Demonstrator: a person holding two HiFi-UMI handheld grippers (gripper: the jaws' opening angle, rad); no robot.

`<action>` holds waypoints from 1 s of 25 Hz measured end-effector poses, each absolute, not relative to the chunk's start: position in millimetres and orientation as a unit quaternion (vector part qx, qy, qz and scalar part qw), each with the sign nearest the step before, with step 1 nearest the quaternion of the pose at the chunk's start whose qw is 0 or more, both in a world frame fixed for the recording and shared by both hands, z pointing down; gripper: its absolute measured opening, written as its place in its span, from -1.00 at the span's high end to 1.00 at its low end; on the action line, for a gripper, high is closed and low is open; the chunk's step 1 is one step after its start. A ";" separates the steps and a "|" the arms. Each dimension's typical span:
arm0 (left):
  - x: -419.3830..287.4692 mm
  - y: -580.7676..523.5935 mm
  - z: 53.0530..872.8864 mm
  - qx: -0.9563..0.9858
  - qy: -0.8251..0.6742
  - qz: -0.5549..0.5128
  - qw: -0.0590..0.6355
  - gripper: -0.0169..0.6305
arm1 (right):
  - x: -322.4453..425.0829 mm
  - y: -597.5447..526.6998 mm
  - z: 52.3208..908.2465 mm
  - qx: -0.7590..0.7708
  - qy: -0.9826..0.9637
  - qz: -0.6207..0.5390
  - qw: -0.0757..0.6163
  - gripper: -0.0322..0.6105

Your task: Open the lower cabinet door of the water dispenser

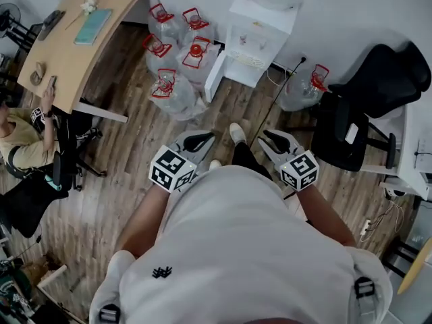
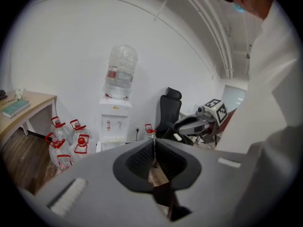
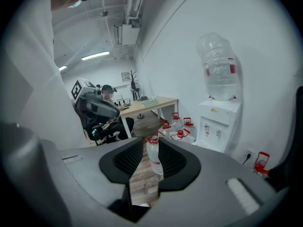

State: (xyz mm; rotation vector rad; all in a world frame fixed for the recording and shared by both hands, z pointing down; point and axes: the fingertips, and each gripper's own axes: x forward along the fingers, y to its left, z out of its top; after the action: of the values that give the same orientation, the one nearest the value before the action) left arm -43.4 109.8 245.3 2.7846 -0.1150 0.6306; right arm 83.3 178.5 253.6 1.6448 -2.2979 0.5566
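Head view, wearer's white-shirted torso at 6 o'clock: water dispenser (image 1: 260, 36), white, stands against the wall at 12 o'clock with an inverted clear bottle (image 2: 120, 72) on top; its lower cabinet door (image 1: 216, 76) stands swung outward from the base toward 7 o'clock, edge-on to the camera. Left tool (image 1: 200, 139), marker cube behind it, is held before the torso at 11 o'clock, well apart from the dispenser, jaws clenched tip to tip on nothing. Right tool (image 1: 273, 139), at 1 o'clock, is likewise well apart from the dispenser, jaws released with a clear gap, only floor and a distant jug seen through it. Cluster of clear water jugs (image 1: 177, 52) with red caps and handles sits on the wooden floor (image 1: 128, 154) just beside the door, at 11 o'clock; a single jug (image 1: 304, 86) stands at 1 o'clock near the wall. Black office chair (image 1: 364, 113) at 2 o'clock. Wooden surface (image 1: 81, 46) at 10 o'clock carries a teal book (image 1: 93, 25); a seated person (image 1: 23, 140) is at 9 o'clock
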 end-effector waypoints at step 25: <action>-49.7 136.8 239.2 0.970 -0.036 0.203 0.129 0.77 | 66.5 195.8 226.4 0.569 -0.796 0.148 0.142 0.60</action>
State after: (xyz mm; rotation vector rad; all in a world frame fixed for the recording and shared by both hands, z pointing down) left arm -49.7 136.8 239.2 2.8194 -0.1038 0.5911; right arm 66.5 195.8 226.4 1.6420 -2.2974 0.4279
